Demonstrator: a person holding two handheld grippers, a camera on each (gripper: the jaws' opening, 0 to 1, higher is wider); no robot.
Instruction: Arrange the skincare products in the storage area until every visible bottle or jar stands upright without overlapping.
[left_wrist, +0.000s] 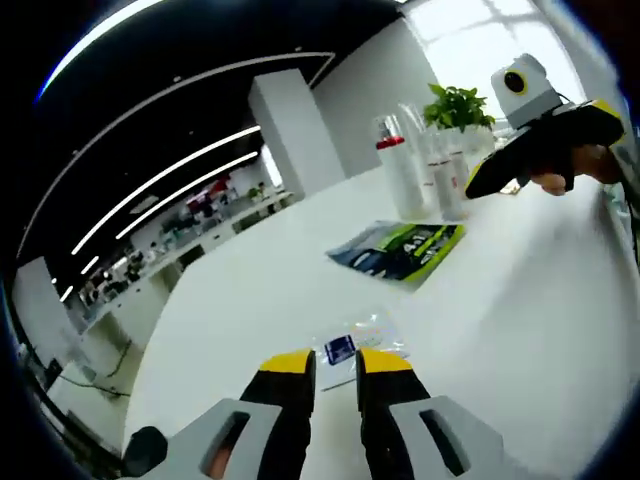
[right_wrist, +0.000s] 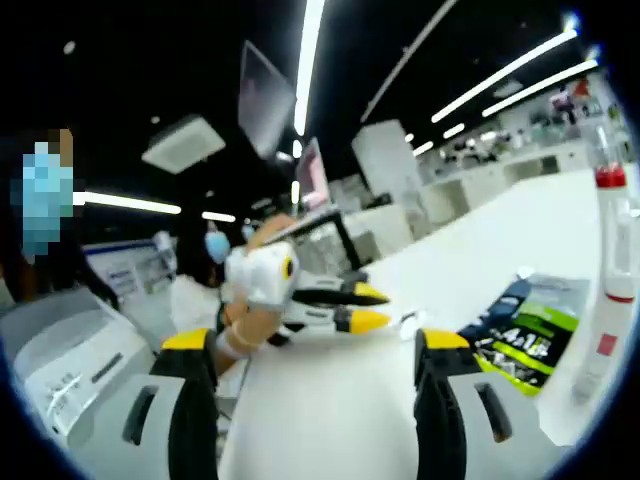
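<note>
A tall white bottle with a red collar (left_wrist: 398, 172) stands upright at the far side of the white table (left_wrist: 520, 320), with clear bottles (left_wrist: 443, 165) close beside it. In the right gripper view the same red-collared bottle (right_wrist: 608, 270) rises at the right edge. A small clear packet with a blue label (left_wrist: 340, 349) lies flat at the tips of my left gripper (left_wrist: 337, 362), whose jaws stand a narrow gap apart. That left gripper (right_wrist: 372, 307) is held low over the table by a hand. My right gripper (right_wrist: 312, 345) is wide open and empty; this right gripper (left_wrist: 480, 183) hovers by the bottles.
A green and blue pouch (left_wrist: 400, 248) lies flat between the packet and the bottles; the pouch (right_wrist: 525, 340) sits left of the bottle. A potted plant (left_wrist: 458, 105) stands behind the bottles. A grey machine (right_wrist: 60, 365) is off the table's edge. People stand beyond.
</note>
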